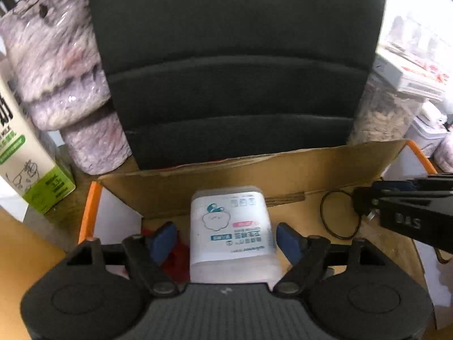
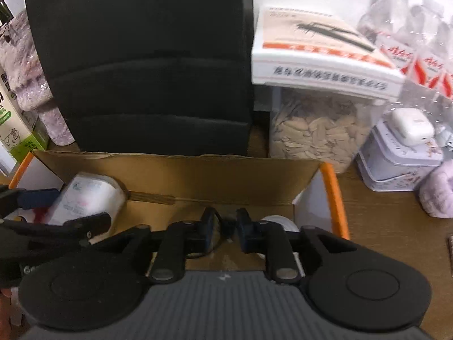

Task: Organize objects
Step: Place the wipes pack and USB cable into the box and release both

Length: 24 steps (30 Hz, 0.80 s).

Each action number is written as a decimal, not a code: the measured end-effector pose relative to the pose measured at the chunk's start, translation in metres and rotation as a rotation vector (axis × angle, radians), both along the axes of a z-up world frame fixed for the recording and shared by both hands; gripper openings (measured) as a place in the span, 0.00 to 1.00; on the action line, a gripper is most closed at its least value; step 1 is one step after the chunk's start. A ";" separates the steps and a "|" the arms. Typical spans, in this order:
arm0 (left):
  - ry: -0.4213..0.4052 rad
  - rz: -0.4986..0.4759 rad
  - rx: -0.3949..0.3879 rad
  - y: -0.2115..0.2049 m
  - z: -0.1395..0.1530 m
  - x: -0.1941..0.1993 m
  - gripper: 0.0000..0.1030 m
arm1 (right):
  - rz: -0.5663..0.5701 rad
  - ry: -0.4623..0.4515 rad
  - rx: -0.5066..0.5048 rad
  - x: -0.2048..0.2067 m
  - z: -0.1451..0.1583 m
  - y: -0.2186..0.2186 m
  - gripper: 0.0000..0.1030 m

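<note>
A: Left wrist view: left gripper [image 1: 226, 239] spread wide, pads clear of the white tissue pack [image 1: 230, 229] lying inside the cardboard box [image 1: 283, 167]

B: Right wrist view: right gripper [image 2: 225, 231] narrow, a thin black cord [image 2: 226, 226] between the tips, grip uncertain; lift both straight out

A black padded chair back [image 1: 235, 65] stands behind the wooden tabletop [image 2: 382, 221].

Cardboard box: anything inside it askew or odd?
Yes. The white container in the cardboard box sits tilted with its label upside down in the left wrist view. It lies between the left gripper's open fingers, apparently untouched.
</note>
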<state>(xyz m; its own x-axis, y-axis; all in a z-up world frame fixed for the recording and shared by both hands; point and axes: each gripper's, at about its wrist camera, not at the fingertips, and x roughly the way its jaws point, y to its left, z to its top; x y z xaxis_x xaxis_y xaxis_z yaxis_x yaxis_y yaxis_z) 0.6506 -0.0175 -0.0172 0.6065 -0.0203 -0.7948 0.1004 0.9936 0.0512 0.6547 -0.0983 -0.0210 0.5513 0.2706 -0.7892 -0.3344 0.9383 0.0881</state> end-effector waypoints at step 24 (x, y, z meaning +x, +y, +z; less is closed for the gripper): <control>-0.381 -0.066 -0.013 0.044 0.082 -0.418 0.98 | 0.220 -0.375 0.100 -0.369 0.090 -0.134 0.98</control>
<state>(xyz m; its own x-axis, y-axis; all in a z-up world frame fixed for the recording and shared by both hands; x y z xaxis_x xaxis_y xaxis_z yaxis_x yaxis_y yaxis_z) 0.2323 0.0262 0.0644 0.8551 -0.0778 -0.5125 0.1408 0.9864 0.0851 0.2852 -0.2321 0.0687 0.7154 0.4779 -0.5097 -0.5509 0.8345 0.0093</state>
